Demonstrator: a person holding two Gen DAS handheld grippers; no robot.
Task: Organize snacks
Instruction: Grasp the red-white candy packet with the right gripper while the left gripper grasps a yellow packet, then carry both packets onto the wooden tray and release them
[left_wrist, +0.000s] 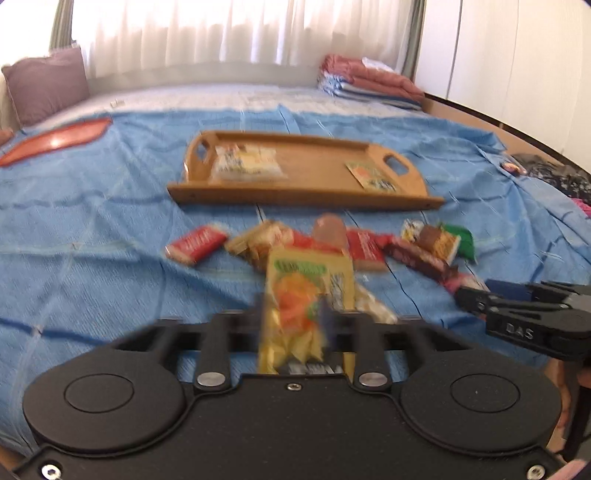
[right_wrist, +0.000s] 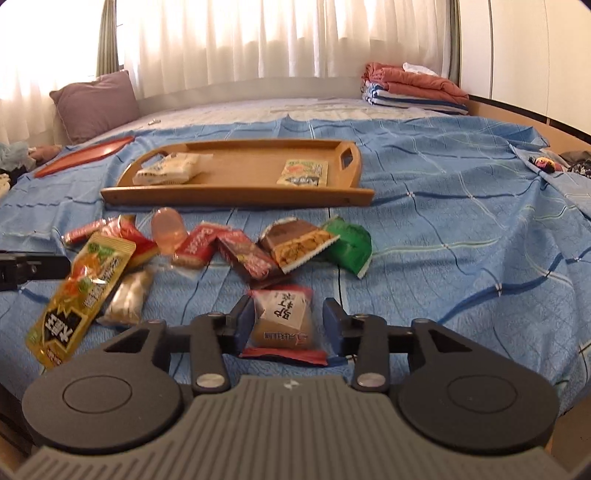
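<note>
My left gripper (left_wrist: 295, 317) is shut on a yellow snack pouch (left_wrist: 303, 299) and holds it above the blue bedspread; the pouch also shows in the right wrist view (right_wrist: 83, 288). My right gripper (right_wrist: 288, 321) is open, its fingers either side of a red-and-white packaged bun (right_wrist: 284, 321) lying on the bed. A wooden tray (right_wrist: 236, 195) lies farther back with a white snack pack (right_wrist: 166, 170) at its left and a yellow-green packet (right_wrist: 303, 173) at its right. Several loose snacks (right_wrist: 258, 251) lie between the tray and the grippers.
A red tray (right_wrist: 85, 157) lies at the far left of the bed. A purple pillow (right_wrist: 96, 103) sits at the back left. Folded blankets (right_wrist: 413, 88) are stacked at the back right. A small toy (right_wrist: 543, 162) lies near the right edge.
</note>
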